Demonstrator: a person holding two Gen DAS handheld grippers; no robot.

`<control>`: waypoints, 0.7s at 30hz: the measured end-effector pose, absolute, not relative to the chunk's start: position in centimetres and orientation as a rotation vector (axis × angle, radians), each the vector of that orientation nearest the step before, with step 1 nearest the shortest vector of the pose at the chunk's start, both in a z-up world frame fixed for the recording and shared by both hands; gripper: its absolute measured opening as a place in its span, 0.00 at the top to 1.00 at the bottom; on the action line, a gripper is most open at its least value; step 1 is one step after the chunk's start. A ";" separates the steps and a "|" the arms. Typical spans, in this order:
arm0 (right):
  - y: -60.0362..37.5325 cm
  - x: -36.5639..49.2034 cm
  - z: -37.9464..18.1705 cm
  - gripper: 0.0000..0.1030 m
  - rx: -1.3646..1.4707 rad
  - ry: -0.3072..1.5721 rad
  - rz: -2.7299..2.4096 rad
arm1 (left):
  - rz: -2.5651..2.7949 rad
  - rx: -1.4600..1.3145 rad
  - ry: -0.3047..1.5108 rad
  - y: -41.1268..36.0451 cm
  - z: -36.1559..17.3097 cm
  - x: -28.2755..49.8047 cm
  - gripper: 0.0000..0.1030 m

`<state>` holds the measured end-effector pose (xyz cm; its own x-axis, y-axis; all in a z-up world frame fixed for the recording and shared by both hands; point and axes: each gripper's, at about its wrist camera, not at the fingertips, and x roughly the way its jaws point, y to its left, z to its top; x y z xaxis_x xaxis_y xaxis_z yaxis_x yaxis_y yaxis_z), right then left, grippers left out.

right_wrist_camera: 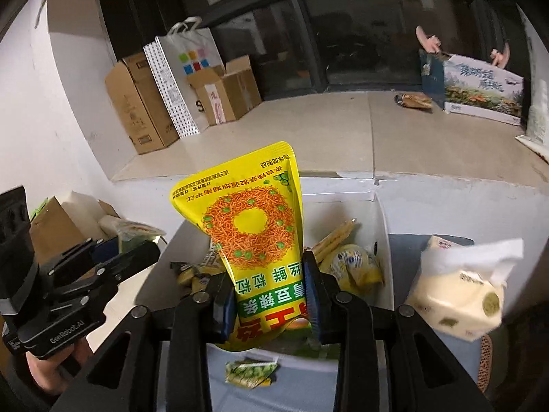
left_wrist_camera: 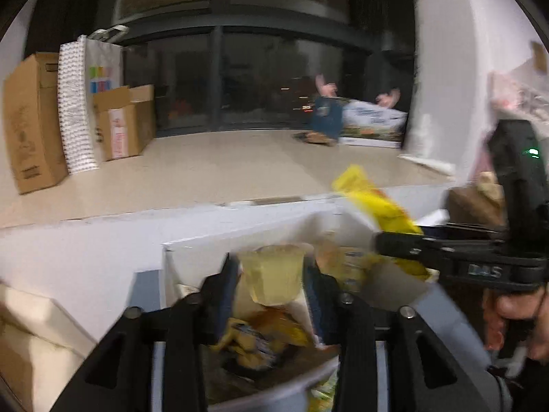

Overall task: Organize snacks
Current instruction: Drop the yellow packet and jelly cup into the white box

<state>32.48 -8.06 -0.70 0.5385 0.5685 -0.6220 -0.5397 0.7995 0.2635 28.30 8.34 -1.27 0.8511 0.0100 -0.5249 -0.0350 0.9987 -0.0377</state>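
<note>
Beige floor: two claws [right_wrist_camera: 271, 295], two snacks [right_wrist_camera: 255, 237].

Each camera sits just behind its own hand-held gripper and looks forward and downward along the two fingers, close over the white box [right_wrist_camera: 381, 213].

The left wrist view faces the dark window [left_wrist_camera: 267, 82], with the right hand-held gripper [left_wrist_camera: 377, 240] entering from the right edge.

The right wrist view faces the same window, with the left hand-held gripper [right_wrist_camera: 151, 245] at its left edge.

Both views share the pale ledge [right_wrist_camera: 308, 130], the cardboard boxes [left_wrist_camera: 31, 120] and the printed carton [right_wrist_camera: 483, 86].
</note>
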 end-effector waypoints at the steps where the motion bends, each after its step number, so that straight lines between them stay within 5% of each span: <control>1: -8.2 32.9 -1.1 0.32 0.044 0.758 0.641 | 0.047 -0.059 0.566 8.7 -1.6 28.6 0.12; 2: -8.3 33.2 -1.6 0.14 0.052 0.769 0.626 | 0.053 -0.080 0.570 9.1 -1.9 28.7 0.00; 3: -8.5 33.3 -2.0 0.00 0.064 0.778 0.613 | 0.049 -0.098 0.568 9.4 -2.2 28.6 0.00; 21: -14.7 20.2 -1.2 0.00 0.104 0.610 0.685 | -0.123 -0.138 0.555 7.2 -3.0 17.4 0.00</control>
